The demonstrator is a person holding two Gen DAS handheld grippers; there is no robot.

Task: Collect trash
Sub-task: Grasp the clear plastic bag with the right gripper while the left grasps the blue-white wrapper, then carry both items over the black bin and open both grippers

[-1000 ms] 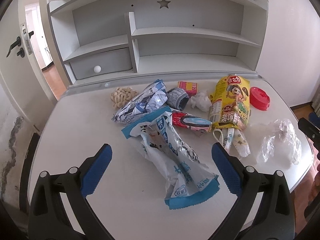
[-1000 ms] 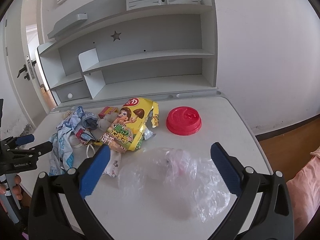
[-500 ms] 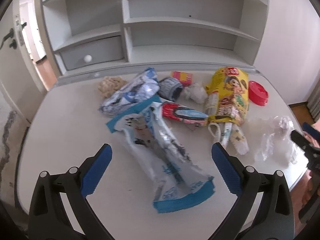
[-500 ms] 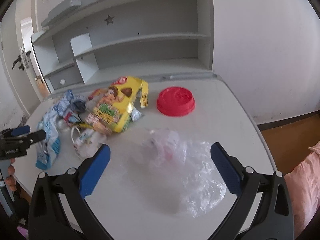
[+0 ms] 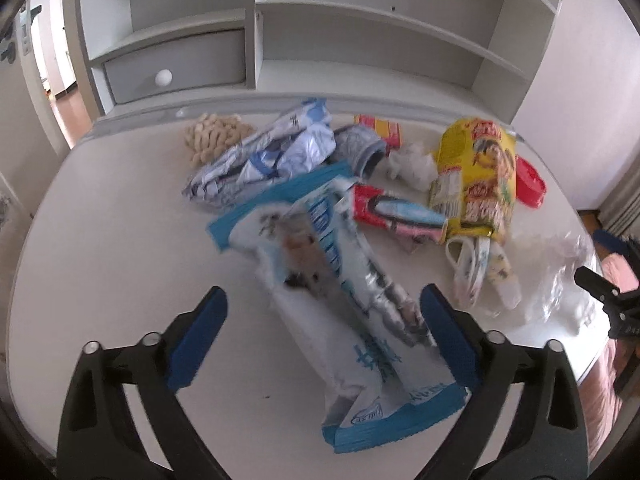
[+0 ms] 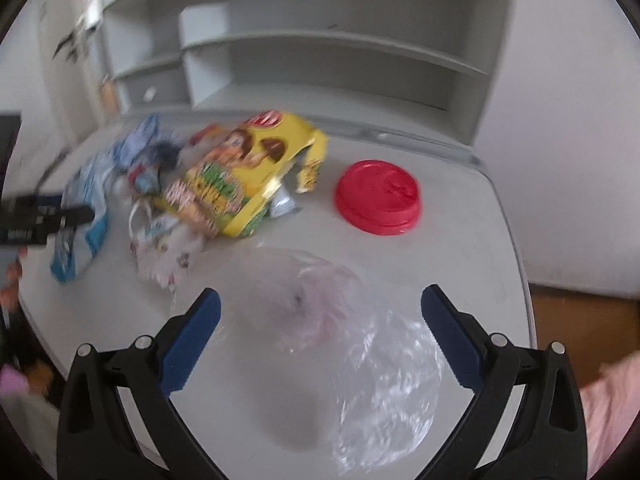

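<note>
My left gripper (image 5: 322, 334) stands wide, holding nothing, with the blue-and-white wrapper (image 5: 340, 288) lying directly ahead and partly between its fingers. The wrapper's long axis runs from the far left toward the near right, so it crosses the jaw line at a slant; its near end reaches close to my right-hand finger. I judge this to be the nearest piece for the left side, and a slight turn would square the jaws across its width. My right gripper (image 6: 320, 332) is likewise wide and empty, poised over the clear plastic bag (image 6: 352, 344), which lies flat and crumpled between its fingers; this view is blurred. Beyond the bag sit the yellow snack bag (image 6: 240, 172) and, to its right and apart from it, the red lid (image 6: 378, 198). The remaining litter, including a crumpled silver-blue wrapper (image 5: 264, 156) and a red wrapper (image 5: 394, 214), is clustered mid-table. The white table (image 5: 112, 220) is smooth and rounded at the corners, backed by a grey shelf unit (image 5: 360, 32) with a drawer, white walls behind.
</note>
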